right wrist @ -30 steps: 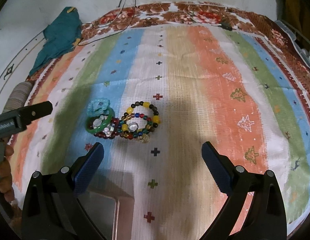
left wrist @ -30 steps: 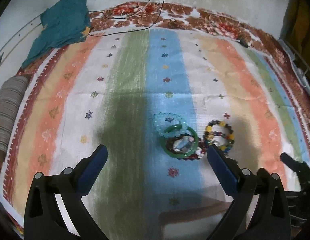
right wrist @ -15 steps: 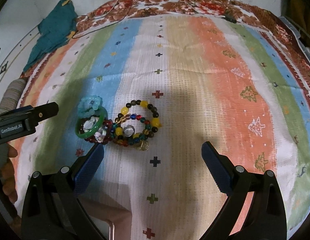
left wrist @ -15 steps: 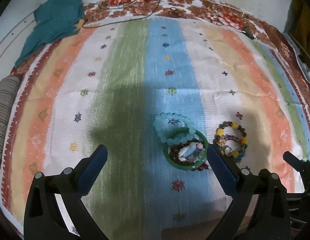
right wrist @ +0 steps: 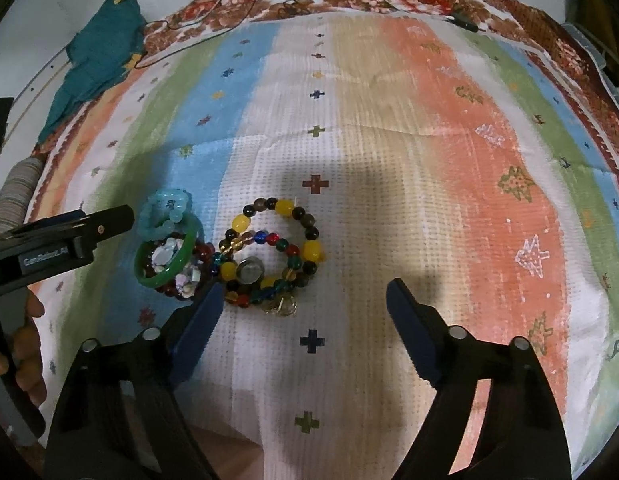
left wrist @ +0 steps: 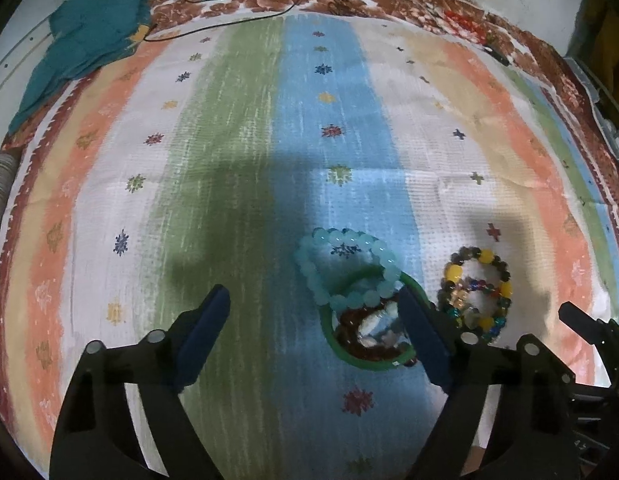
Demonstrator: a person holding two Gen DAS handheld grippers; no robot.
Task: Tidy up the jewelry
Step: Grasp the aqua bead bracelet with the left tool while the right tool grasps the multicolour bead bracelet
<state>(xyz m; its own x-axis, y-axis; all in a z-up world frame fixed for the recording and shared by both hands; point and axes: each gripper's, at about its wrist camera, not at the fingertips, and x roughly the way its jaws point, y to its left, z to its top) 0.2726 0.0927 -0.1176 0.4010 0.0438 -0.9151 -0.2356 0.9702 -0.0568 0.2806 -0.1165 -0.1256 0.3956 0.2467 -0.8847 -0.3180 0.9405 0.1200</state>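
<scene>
Two grippers hang over a striped cloth (left wrist: 237, 184), both with blue pads spread wide and nothing between them. Compared with a second ago, both have come lower and closer to the jewelry, which now fills more of each view and sits nearer the fingertips.

The left gripper (left wrist: 315, 322) has shifted so that its right pad (left wrist: 419, 332) now covers the right edge of the green bangle (left wrist: 351, 358); earlier that pad stood just clear of the pile, between the bangle and the multicoloured pieces. The pale blue bead bracelet (left wrist: 345, 268) lies just ahead of this gripper, overlapping the bangle's far rim, with dark red beads (left wrist: 349, 330) and white pieces inside the ring. The multicoloured bead bracelet (left wrist: 479, 288) sits to the right, outside the right pad.

The right gripper (right wrist: 301, 314) has drawn in too: its left pad (right wrist: 201, 320) now touches or overlaps the near edge of the cluster, where before it sat well short. The multicoloured bead bracelet (right wrist: 275, 254) lies just ahead, toward the left pad; the green bangle (right wrist: 169, 258) and pale blue bead bracelet (right wrist: 163, 212) lie beyond it to the left.

The left gripper (right wrist: 61, 240) shows at that view's left edge, and its side carries white lettering that reads roughly "GenRobot.AI". A teal cloth (left wrist: 89, 32) lies far ahead to the left.
</scene>
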